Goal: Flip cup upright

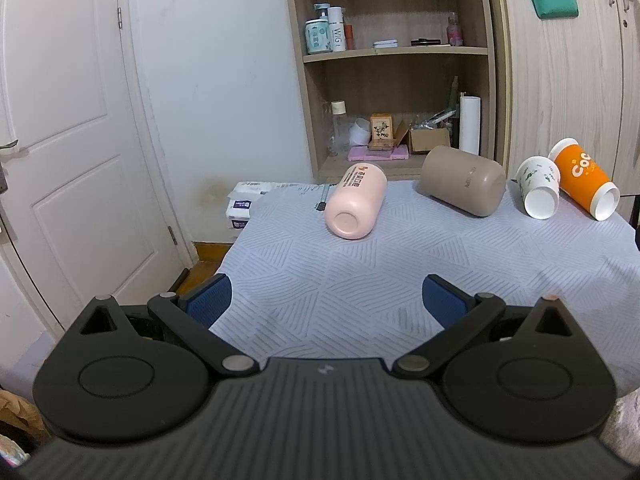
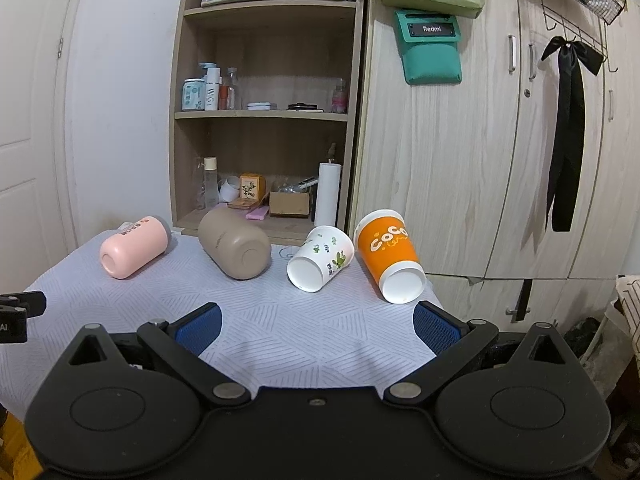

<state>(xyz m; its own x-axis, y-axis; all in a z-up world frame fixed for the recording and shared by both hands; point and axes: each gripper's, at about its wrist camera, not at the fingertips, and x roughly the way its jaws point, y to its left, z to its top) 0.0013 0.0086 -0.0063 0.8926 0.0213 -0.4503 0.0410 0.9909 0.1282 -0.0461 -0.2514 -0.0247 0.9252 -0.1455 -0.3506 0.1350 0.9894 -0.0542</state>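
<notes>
Several cups lie on their sides in a row across the far part of the table. From left to right they are a pink cup (image 1: 356, 205) (image 2: 134, 247), a brown cup (image 1: 462, 180) (image 2: 235, 245), a white floral paper cup (image 1: 538, 186) (image 2: 321, 258) and an orange paper cup (image 1: 583, 178) (image 2: 390, 255). My left gripper (image 1: 326, 304) is open and empty over the near part of the table, short of the pink cup. My right gripper (image 2: 318, 328) is open and empty, short of the white and orange cups.
A pale patterned cloth (image 1: 360, 276) (image 2: 280, 320) covers the table. Behind it stand an open shelf unit (image 1: 396, 80) (image 2: 264, 128) with bottles and boxes, and a wooden wardrobe (image 2: 480, 160). A white door (image 1: 60, 140) is at the left. Part of the left gripper (image 2: 18, 312) shows at the left edge.
</notes>
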